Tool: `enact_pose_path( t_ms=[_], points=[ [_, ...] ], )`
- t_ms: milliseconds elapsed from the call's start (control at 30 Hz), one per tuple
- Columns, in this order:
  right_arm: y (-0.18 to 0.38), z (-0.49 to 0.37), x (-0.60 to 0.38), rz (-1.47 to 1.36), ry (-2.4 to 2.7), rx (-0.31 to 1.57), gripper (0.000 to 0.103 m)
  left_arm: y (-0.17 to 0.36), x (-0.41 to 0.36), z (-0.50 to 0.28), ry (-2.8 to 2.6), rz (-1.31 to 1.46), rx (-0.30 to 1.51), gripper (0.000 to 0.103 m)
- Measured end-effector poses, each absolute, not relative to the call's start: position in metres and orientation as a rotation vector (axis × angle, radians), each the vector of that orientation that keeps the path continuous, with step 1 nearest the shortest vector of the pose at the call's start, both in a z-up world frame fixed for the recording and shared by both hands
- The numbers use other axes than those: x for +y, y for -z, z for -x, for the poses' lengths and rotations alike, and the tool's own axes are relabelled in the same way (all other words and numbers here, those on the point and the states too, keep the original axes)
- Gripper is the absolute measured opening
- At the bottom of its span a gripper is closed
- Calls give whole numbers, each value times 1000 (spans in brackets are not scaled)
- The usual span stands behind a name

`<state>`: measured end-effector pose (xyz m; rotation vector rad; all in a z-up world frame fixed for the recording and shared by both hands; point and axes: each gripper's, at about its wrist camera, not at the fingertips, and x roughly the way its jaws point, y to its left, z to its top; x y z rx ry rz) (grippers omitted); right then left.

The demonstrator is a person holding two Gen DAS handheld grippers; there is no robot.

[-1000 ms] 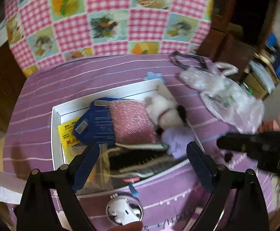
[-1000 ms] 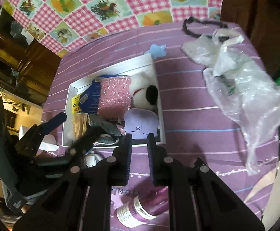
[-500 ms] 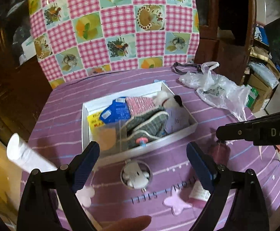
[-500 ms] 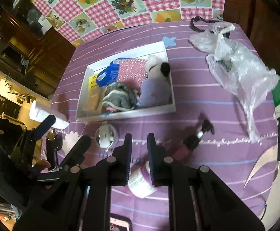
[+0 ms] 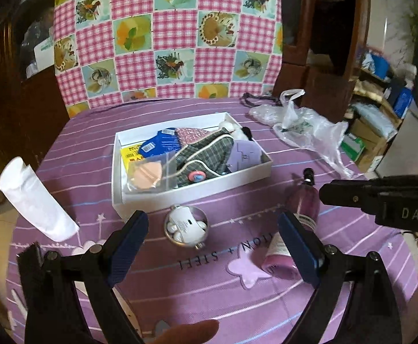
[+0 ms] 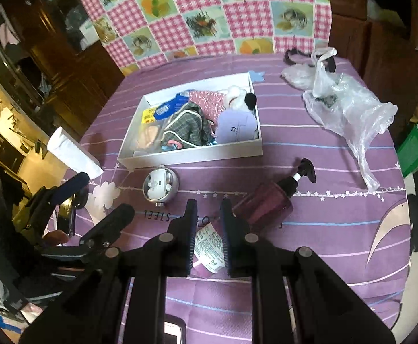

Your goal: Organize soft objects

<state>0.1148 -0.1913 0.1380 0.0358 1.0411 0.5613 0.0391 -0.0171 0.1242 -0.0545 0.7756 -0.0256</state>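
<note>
A white box (image 5: 197, 190) (image 6: 194, 154) on the purple cloth holds soft things: a plaid pouch (image 5: 206, 152) (image 6: 186, 127), a white plush dog (image 5: 234, 129) (image 6: 237, 97), a lilac pouch (image 5: 246, 152) (image 6: 234, 127), a pink glitter pouch (image 5: 191, 134), a blue packet (image 5: 158, 144) and a bagged peach puff (image 5: 145, 173). My left gripper (image 5: 211, 238) is open and empty, back from the box above the cloth. My right gripper (image 6: 207, 223) is nearly shut and empty, over a pink pump bottle (image 6: 262, 200) (image 5: 302, 203).
A round metal tin (image 5: 186, 226) (image 6: 160, 186) lies in front of the box. A white tube (image 5: 33, 200) (image 6: 74, 153) lies at the left edge. A clear plastic bag (image 5: 303, 127) (image 6: 343, 109) lies at the right. A checked cloth (image 5: 165, 37) hangs behind.
Both grippers have pulled back and up from the box. The plaid pouch now lies in the box. The tin, bottle and tube came into view.
</note>
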Motion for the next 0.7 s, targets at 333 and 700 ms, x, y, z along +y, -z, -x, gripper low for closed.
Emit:
enact_pose_path(
  t_ms=[333,700],
  points=[
    [-110,-59,-202,33,-592,790,18,-99,-11,-15,-57,49,670,93],
    [-89,-49,-213,20,-511,568,62,-77,-2,-14,-82,68,628,93]
  ],
)
